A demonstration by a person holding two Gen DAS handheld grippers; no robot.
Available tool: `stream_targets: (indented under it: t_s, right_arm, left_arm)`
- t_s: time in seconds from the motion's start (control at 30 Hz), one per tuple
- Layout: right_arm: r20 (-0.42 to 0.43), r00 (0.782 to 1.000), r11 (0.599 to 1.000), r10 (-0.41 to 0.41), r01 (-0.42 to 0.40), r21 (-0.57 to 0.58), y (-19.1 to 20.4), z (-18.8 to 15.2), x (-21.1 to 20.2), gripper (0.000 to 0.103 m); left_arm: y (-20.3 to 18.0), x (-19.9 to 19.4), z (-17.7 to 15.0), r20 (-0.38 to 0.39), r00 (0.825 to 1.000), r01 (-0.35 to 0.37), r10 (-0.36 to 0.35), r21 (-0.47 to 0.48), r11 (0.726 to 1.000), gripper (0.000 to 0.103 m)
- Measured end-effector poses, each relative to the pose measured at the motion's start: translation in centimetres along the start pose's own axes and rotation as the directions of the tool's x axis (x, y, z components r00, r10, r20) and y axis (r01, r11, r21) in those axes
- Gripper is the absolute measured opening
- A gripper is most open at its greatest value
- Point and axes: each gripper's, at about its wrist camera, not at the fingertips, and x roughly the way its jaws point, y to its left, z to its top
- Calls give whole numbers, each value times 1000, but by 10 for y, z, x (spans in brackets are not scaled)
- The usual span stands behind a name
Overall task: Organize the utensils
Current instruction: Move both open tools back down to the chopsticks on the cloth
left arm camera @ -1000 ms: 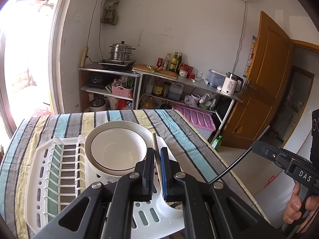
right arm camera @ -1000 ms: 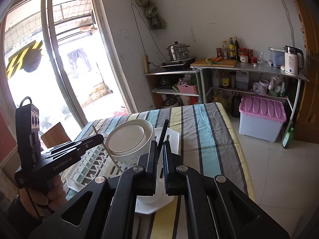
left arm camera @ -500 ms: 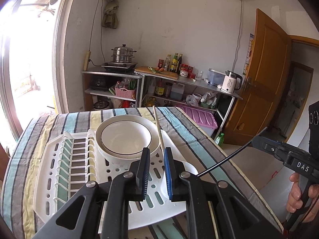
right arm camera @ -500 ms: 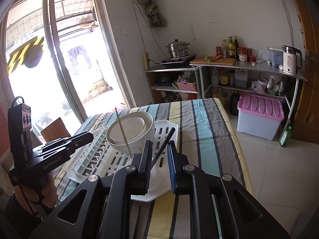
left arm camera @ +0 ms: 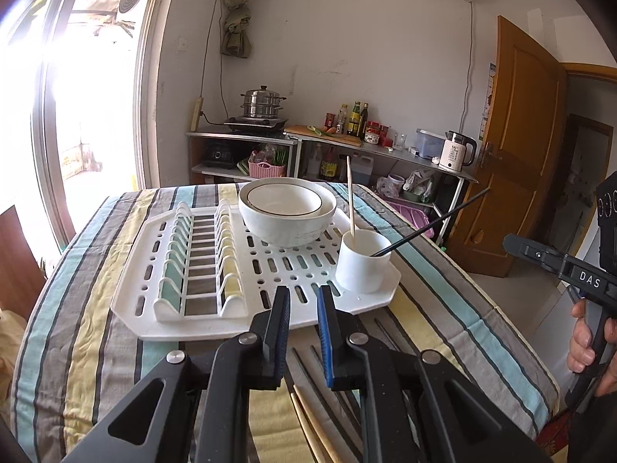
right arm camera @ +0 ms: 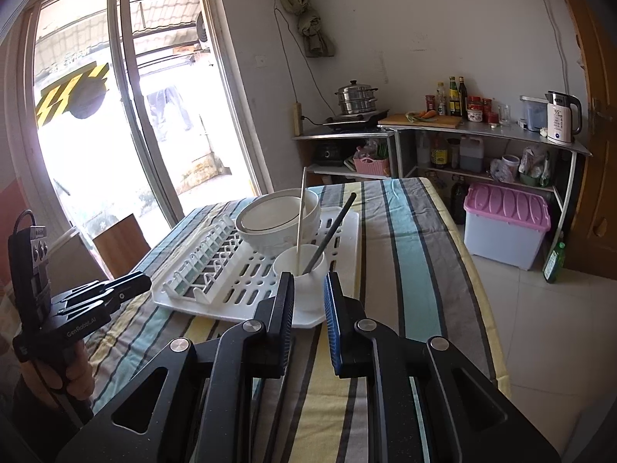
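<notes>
A home kitchen: steamer pot [left arm camera: 263,103], kettle [left arm camera: 457,152] (white), sauce bottles [left arm camera: 354,119] on shelves.

Ahead of the left gripper [left arm camera: 302,301], whose matt black plastic fingers carry ribbed blue pads [left arm camera: 323,332], lies a smooth white perforated plastic drying rack [left arm camera: 250,270] on a woven striped cloth table cover [left arm camera: 96,332]. Beyond it stand a glossy white ceramic bowl [left arm camera: 286,208] and a matt white cylindrical holder cup [left arm camera: 362,260] holding a pale wooden chopstick [left arm camera: 350,196] and a matt black chopstick [left arm camera: 428,222].

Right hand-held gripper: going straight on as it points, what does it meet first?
Probably the white cup holding two chopsticks: it sits between the open fingers of the right hand-held gripper, though the gap is hard to judge.
</notes>
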Motion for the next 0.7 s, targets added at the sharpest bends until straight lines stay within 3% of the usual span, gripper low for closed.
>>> stream_targets:
  t_s: [0.3,0.7]
  right_arm:
    - [-20,999,999,45,-46,-11,17,-42,-22,16]
    - [-111,992,997,57,-62,-47,34,-71,-4,16]
  left_arm:
    - [-4,-24,-52,-65,998,-25,25,-6,1000,14]
    - [-4,-1,-86,-190,981,-31,25,-28,999,21]
